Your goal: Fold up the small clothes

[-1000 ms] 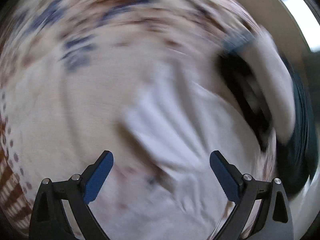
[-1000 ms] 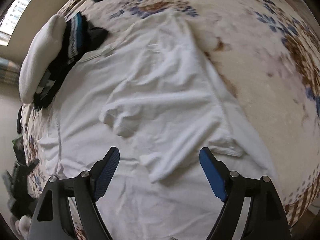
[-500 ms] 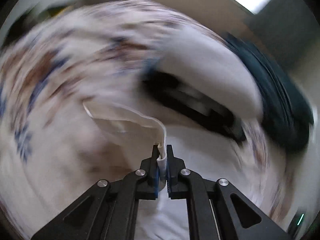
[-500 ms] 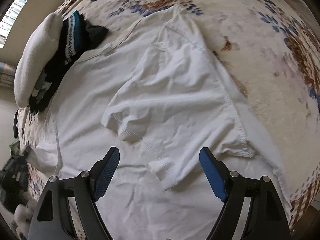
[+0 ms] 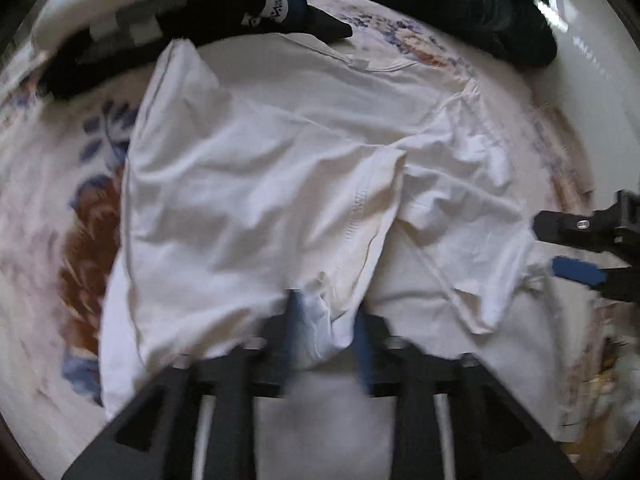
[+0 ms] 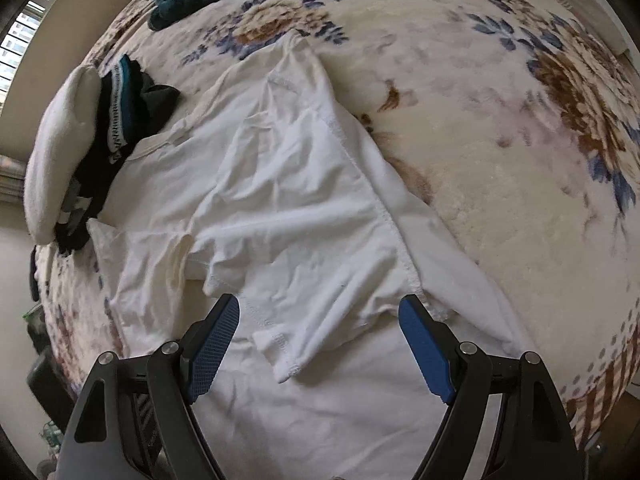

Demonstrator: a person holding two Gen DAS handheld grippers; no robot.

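Two grippers: both are working over one white shirt (image 6: 280,208) that is lying on a flowered blanket (image 6: 500,128).
Left gripper (image 5: 322,340): its jaws are standing partly apart, with a bunch of white cloth sitting between them; the picture is blurring here, so whether the pads are pressing the cloth cannot be told.
Right gripper (image 6: 320,340): its jaws are standing wide apart and holding nothing; they are hanging just above the shirt, with a sleeve hem lying between the blue pads.
Shirt: it is spreading ahead of both sets of jaws, the collar lying at the far end; one side panel is lying folded over the middle, ahead and to the left of the left jaws, and a sleeve is lying rumpled ahead and to their right.
Dark clothes (image 6: 128,108): they are sitting far ahead and to the left of the right jaws, touching the collar end, beside a white pillow (image 6: 60,152).
Teal cloth (image 5: 460,4): it is bunching far ahead of the left jaws, beyond the shirt.
Stage, as a judgement: the sides are being brought in; the lengthwise fold is not yet done.
Risk: if the left jaws are opening while moving, the folded panel could be dragging back out of line.
Risk: the right jaws could be pinching the layer underneath along with the sleeve, pulling the shirt crooked.
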